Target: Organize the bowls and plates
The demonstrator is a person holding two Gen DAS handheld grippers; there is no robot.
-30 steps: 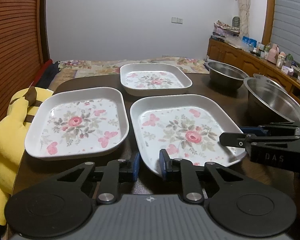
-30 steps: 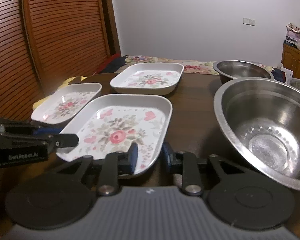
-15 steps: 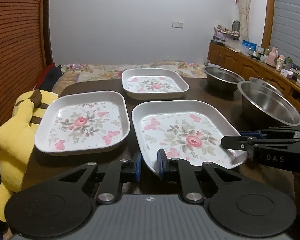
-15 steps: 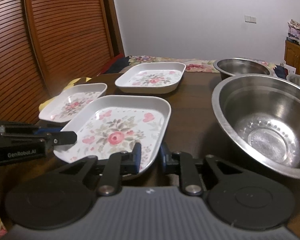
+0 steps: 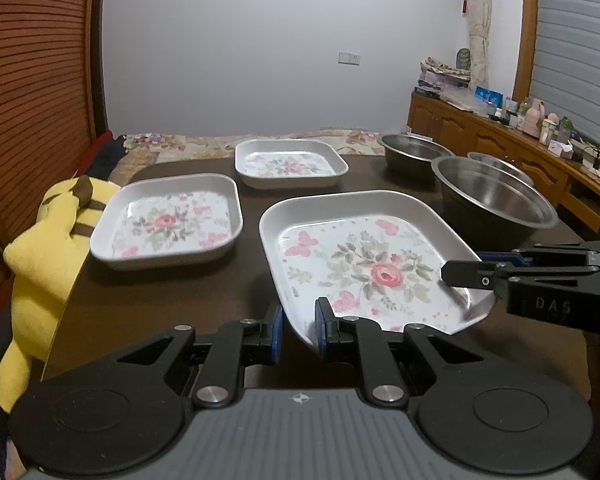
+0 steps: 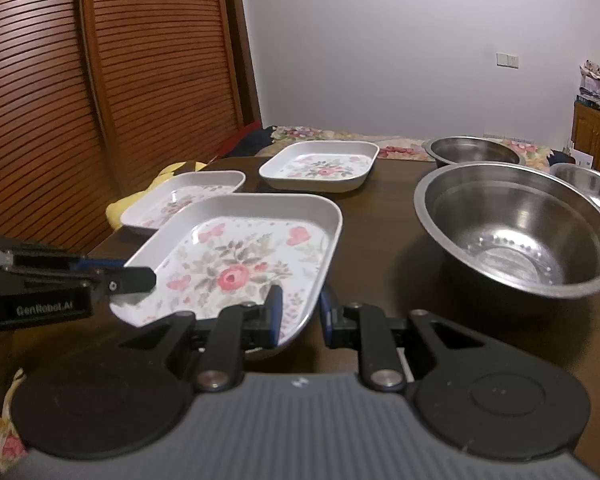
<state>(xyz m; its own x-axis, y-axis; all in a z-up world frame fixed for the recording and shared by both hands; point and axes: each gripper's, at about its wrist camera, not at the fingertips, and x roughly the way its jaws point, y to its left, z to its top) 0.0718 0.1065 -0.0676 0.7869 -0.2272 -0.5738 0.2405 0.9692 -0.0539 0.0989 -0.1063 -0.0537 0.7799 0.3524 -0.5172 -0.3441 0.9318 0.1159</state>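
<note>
A white floral plate (image 5: 364, 264) (image 6: 236, 264) is held up off the dark table (image 5: 160, 300), tilted, with a gripper at each near corner. My left gripper (image 5: 298, 328) is shut on its near-left rim. My right gripper (image 6: 300, 312) is shut on its near-right rim. Each gripper shows in the other's view, the right one (image 5: 460, 276) and the left one (image 6: 140, 280). A second floral plate (image 5: 168, 220) (image 6: 180, 196) lies to the left, a third (image 5: 290, 164) (image 6: 320, 166) at the back. A large steel bowl (image 5: 496, 200) (image 6: 516, 224) stands right of the held plate.
Two more steel bowls stand behind the large one, one at the back (image 5: 412, 152) (image 6: 472, 150) and one at the far right (image 5: 500, 164) (image 6: 584, 184). A yellow plush toy (image 5: 44, 260) leans on the table's left edge. A cluttered wooden sideboard (image 5: 500, 132) runs along the right wall.
Both grippers' jaws narrowed onto the near plate's rim. They then drew back and rose a little, and the plate came up off the table with them.
</note>
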